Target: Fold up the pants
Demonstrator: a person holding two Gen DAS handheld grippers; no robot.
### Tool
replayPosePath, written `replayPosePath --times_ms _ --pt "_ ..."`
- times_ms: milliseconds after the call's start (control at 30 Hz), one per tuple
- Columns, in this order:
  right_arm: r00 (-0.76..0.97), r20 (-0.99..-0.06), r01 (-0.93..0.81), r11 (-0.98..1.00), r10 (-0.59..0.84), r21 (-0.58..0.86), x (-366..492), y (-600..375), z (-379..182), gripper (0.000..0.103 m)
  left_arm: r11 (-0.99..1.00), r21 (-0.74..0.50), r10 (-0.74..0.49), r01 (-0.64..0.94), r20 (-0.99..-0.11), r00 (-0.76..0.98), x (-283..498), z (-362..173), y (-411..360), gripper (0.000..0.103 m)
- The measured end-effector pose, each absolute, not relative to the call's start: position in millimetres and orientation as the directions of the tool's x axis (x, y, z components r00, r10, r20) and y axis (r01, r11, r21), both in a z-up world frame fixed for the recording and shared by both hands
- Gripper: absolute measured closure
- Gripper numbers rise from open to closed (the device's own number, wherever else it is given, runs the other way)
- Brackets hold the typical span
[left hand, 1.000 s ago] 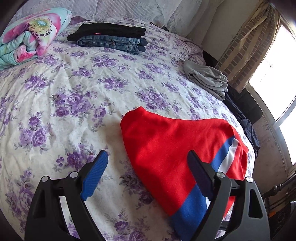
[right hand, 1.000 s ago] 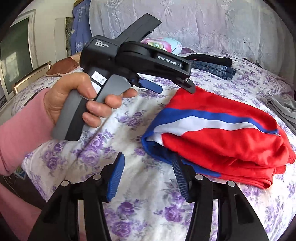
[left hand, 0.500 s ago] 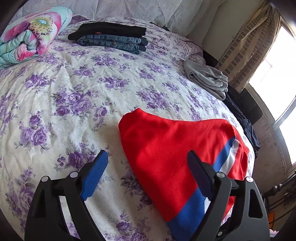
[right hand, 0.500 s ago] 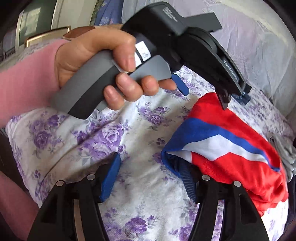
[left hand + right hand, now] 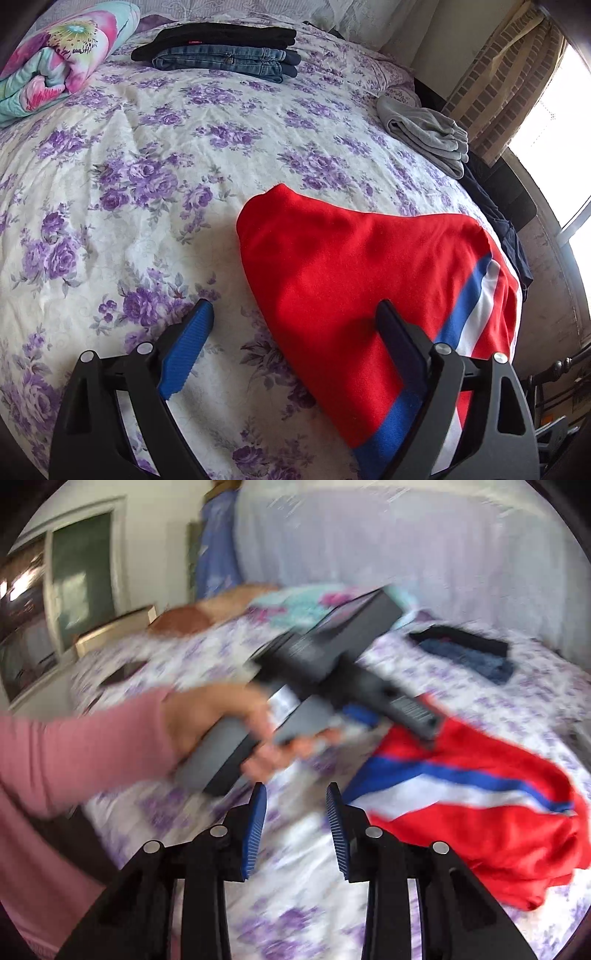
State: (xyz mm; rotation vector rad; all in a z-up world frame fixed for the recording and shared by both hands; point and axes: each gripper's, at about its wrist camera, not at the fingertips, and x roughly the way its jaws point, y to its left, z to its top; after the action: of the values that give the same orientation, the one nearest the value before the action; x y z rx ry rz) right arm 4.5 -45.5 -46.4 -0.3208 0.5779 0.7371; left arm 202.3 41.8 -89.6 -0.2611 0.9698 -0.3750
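Lying folded, red pants (image 5: 354, 266), no legible labels, left tongs (image 5: 295, 325) spread

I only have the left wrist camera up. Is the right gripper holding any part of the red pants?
Observer: No. The right gripper is open with nothing between its fingers, over the floral bedspread just beside the red pants.
Operator: How does my left gripper sit from that side?
Observer: The left gripper is above the pants' striped corner. The picture is too blurred to tell whether it touches.
Operator: What's behind the left gripper?
Observer: A brown cushion lies at the bed's far edge.
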Motion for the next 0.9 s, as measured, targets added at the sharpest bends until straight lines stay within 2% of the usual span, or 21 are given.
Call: replayPosePath --times_ms 67,133,167,233,333,433,467,533,667,733,833,867,900 --pt "0.634 -0.597 -0.652 0.755 0.491 -0.071 18.8 -49.9 -49.1 0.069 0.905 -0.382 -0.421 0.185 -0.75 0.511 202.4 -89.4 43.9 0.016" --pt "0.52 -0.71 -0.656 0.754 0.475 0.024 35.6 -49.3 -79.4 0.069 0.906 -0.382 -0.419 0.181 -0.754 0.506 203.4 -91.3 44.1 0.016" --pt "0.515 -0.724 -0.665 0.747 0.46 0.001 32.7 -47.4 -89.5 0.069 0.908 -0.378 -0.416 0.182 -0.756 0.505 203.5 -91.7 43.8 0.016" --pt "0.535 -0.73 -0.691 0.717 0.426 -0.089 17.1 -45.5 -86.1 0.069 0.91 -0.375 -0.411 0.179 -0.756 0.509 203.6 -90.5 44.8 0.016" --pt "0.489 -0.678 -0.727 0.686 0.548 0.031 12.5 -56.2 -53.0 0.07 0.915 -0.381 -0.389 0.132 -0.748 0.538 211.5 -83.2 57.2 0.016" --pt "0.562 -0.612 -0.704 0.71 0.556 -0.001 18.1 -56.9 -40.6 0.069 0.929 -0.362 -0.339 0.078 -0.746 0.573 232.5 -73.2 73.7 0.016" --pt "0.552 -0.629 -0.703 0.712 0.548 0.003 20.8 -47.5 -47.6 0.069 0.933 -0.353 -0.328 0.07 -0.752 0.572 240.0 -73.6 75.3 0.016" --pt "0.458 -0.725 -0.685 0.724 0.514 0.081 36.8 -44.9 -77.7 0.068 0.958 -0.282 -0.263 0.053 -0.788 0.556 257.6 -82.7 71.5 0.015" --pt "0.425 -0.725 -0.704 0.701 0.542 0.112 20.7 -64.6 -70.6 0.069 0.975 -0.216 -0.209 0.058 -0.787 0.581 258.3 -86.8 65.7 0.015" --pt "0.437 -0.677 -0.689 0.704 0.593 0.172 20.9 -83.3 -46.4 0.068 0.977 -0.207 -0.186 0.041 -0.754 0.63 247.7 -67.0 69.1 0.016" --pt "0.616 -0.543 -0.603 0.785 0.571 0.141 31.9 -115.3 -4.4 0.052 0.979 -0.185 -0.191 0.087 -0.683 0.705 222.7 -29.9 55.5 0.016" --pt "0.67 -0.508 -0.562 0.817 0.542 0.13 40.3 -126.3 4.3 0.043 0.977 -0.179 -0.206 0.114 -0.673 0.711 216.4 -24.0 46.9 0.016" --pt "0.7 -0.496 -0.525 0.841 0.514 0.13 51.5 -137.6 9.0 0.043 0.974 -0.177 -0.226 0.144 -0.667 0.71 209.5 -20.1 36.3 0.015"
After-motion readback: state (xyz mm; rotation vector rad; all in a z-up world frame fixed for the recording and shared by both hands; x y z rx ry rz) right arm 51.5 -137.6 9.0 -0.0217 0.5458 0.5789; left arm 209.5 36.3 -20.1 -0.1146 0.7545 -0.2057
